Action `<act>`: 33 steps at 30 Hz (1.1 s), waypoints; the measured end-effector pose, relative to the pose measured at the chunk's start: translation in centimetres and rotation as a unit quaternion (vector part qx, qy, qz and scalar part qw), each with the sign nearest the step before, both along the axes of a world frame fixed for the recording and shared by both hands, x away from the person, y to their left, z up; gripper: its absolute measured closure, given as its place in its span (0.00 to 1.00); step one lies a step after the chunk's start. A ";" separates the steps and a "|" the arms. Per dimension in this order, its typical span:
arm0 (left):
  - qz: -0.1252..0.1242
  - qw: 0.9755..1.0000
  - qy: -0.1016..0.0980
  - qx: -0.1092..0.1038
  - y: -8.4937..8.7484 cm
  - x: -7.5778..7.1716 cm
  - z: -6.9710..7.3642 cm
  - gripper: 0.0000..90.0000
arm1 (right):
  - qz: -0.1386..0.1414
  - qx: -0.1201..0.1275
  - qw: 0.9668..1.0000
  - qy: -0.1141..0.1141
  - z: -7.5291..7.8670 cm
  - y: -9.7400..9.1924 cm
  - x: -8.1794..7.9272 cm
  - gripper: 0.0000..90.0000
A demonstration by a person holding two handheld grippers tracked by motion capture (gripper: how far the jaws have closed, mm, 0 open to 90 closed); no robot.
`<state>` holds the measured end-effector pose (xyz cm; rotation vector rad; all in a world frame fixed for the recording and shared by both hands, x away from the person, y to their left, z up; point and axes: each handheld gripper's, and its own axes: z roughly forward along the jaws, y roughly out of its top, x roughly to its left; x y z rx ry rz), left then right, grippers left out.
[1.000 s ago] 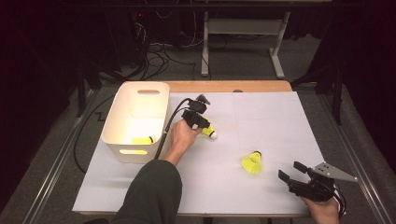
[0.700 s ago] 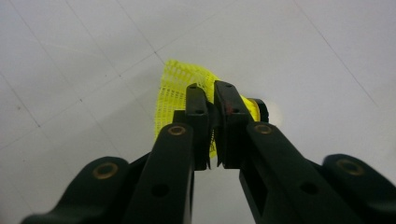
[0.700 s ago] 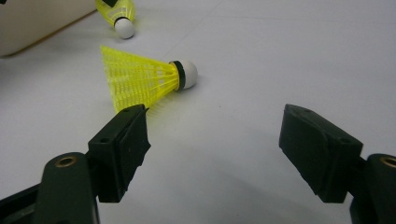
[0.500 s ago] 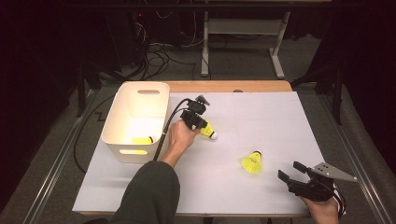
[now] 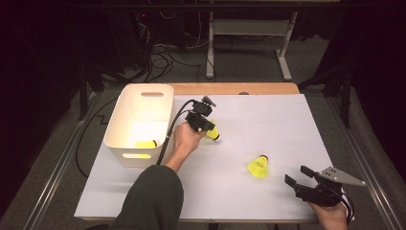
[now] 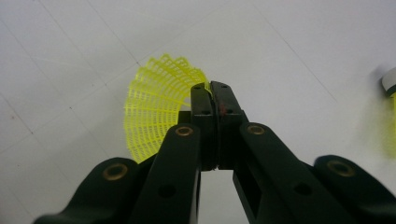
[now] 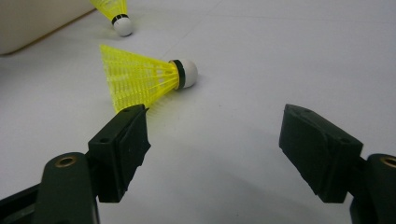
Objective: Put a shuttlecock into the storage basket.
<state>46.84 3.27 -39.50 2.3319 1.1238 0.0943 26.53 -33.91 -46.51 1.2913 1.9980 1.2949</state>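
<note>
your left gripper has just closed and pinches the feather-light shuttlecock by its soft mesh skirt beside the bin, so hold it gently; your right gripper gapes empty.

No writing, label, brand mark, number or sign can be read anywhere in these views.
</note>
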 end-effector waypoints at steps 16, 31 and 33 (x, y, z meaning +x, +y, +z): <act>-0.005 1.000 -0.004 0.005 0.1 -0.7 0.9 1.00 | 0.001 -0.001 1.000 0.000 0.0 0.0 0.0 0.27; 0.002 1.000 -0.012 0.002 1.0 -1.3 2.5 1.00 | 0.000 -0.004 1.000 0.002 -0.1 0.1 0.0 0.27; 0.004 1.000 -0.013 0.000 1.3 -1.4 2.8 1.00 | 0.000 -0.005 1.000 0.001 -0.1 0.1 0.0 0.27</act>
